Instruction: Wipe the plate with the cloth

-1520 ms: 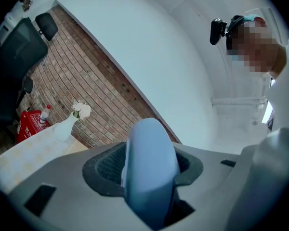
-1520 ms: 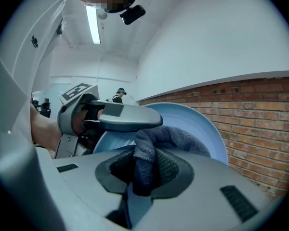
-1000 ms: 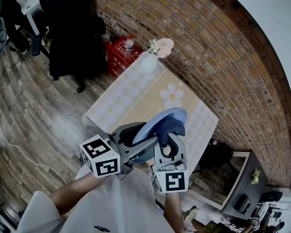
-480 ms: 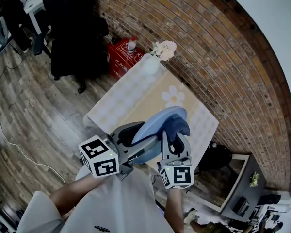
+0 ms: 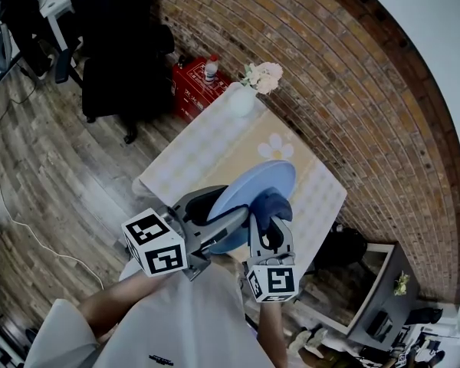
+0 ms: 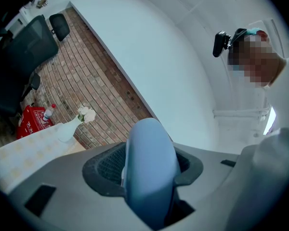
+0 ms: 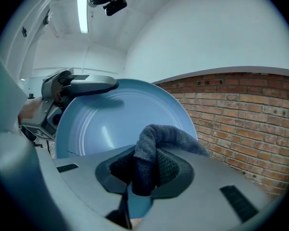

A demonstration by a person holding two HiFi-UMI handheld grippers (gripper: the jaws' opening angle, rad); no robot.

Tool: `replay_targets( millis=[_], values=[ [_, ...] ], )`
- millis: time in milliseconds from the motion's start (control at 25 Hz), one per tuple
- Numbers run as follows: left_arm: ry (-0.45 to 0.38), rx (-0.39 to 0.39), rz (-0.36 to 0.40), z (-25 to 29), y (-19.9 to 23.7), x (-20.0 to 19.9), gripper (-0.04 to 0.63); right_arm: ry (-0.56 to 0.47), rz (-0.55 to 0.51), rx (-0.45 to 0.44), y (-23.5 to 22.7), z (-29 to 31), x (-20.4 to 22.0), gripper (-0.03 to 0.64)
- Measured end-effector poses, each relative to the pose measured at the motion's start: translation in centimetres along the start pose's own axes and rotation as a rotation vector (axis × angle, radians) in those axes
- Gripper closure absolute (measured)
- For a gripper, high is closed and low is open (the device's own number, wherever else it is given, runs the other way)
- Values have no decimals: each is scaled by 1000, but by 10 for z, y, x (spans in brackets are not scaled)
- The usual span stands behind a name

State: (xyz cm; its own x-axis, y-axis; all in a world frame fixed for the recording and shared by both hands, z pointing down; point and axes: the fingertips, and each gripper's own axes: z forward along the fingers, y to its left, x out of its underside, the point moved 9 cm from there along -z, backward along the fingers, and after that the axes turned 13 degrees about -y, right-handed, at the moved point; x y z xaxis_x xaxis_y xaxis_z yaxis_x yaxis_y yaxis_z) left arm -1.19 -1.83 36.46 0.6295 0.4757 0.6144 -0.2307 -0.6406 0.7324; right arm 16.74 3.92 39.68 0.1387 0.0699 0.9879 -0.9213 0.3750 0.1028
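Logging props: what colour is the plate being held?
Light blue; the plate shows best in the right gripper view.

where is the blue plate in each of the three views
Head view: plate near centre, tilted.
Left gripper view: bottom centre, edge-on.
Right gripper view: centre-left, face-on, behind the cloth.
Shared landmark: the brick wall.

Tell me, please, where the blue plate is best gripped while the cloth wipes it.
Grip the blue plate at its thin rim, edge-on from the person's side, as the left gripper does now, with a jaw on each face. The plate is held up tilted, so a rim hold leaves the wide face open to the grey cloth in the right gripper.
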Motion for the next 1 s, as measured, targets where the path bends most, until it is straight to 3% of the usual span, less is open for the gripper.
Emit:
replay_targets(
  millis=[360,680,1000],
  values=[
    [30,-17,3,1,3,8,383,-2,24,-96,29,-8,-5,520],
    [85,36,-2,-3,-4,20,383,-82,-22,-151,33,-9,-32,520],
    [126,-3,-29,-10,-5,34,383,-140,-94,-105,5,-14,-57,520]
  ],
)
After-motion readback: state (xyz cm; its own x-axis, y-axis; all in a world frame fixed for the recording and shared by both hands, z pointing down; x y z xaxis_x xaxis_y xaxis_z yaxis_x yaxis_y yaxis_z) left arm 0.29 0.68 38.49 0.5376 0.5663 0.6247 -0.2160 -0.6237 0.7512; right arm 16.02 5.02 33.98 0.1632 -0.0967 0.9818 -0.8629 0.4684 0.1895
